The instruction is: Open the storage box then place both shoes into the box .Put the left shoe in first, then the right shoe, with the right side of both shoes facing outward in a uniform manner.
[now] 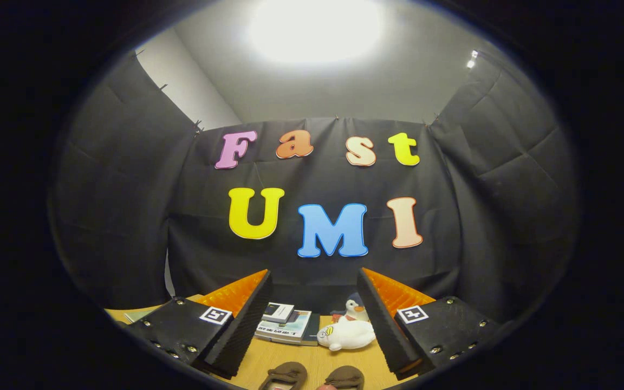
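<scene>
- The gripper (312, 325) is held level above a wooden desk (301, 360), and its fingers (239, 325) are spread wide apart with nothing between them but air.
- Two brown shoes lie on the desk, low between the fingers and near them: the left shoe (285, 375) and the right shoe (344, 376) sit side by side, just apart, with only their near ends in sight.
- Beyond the shoes, still between the fingers, a white plush toy (346, 335) lies on the desk.
- A small toy penguin (354, 310) stands upright just behind the plush.
- To the left of the plush, a low stack of books (285, 325) rests on the desk, a dark one on top.
- A black cloth wall (312, 271) closes the booth behind the desk.
- A bright ceiling lamp (314, 27) glares overhead.
</scene>
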Action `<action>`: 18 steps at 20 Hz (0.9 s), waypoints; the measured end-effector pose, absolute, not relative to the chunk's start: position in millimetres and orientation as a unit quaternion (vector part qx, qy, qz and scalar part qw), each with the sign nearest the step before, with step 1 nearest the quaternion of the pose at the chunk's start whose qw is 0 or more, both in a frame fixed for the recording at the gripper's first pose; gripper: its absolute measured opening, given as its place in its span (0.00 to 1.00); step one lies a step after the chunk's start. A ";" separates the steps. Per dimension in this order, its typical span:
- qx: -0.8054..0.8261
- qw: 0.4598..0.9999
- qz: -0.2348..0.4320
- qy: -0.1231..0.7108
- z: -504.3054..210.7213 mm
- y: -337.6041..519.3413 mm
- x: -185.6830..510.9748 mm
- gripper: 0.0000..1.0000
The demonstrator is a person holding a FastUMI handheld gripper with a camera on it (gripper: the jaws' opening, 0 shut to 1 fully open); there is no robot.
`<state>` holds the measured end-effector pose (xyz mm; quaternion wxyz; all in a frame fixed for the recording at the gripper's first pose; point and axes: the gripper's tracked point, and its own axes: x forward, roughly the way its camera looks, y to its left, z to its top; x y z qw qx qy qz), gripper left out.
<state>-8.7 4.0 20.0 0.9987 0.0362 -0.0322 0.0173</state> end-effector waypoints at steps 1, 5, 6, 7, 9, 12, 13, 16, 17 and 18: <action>0.040 0.999 0.019 -0.031 19.2 4.8 -8.7 0.95; 0.054 0.998 0.038 -0.024 14.6 17.0 -11.0 0.95; 0.063 0.997 0.051 -0.018 9.3 26.1 -12.1 0.95; 0.076 0.995 0.065 -0.010 3.8 34.7 -13.0 0.96; 0.107 0.990 0.092 0.013 -10.4 51.7 -14.9 0.96; 0.169 0.976 0.124 0.066 -43.1 79.1 -18.8 0.96; 0.190 0.969 0.133 0.090 -55.2 88.1 -20.4 0.96; 0.262 0.940 0.153 0.158 -92.2 113.8 -25.1 0.96; 0.286 0.929 0.153 0.176 -103.2 119.6 -25.4 0.96; 0.308 0.919 0.153 0.194 -115.9 127.7 -27.5 0.97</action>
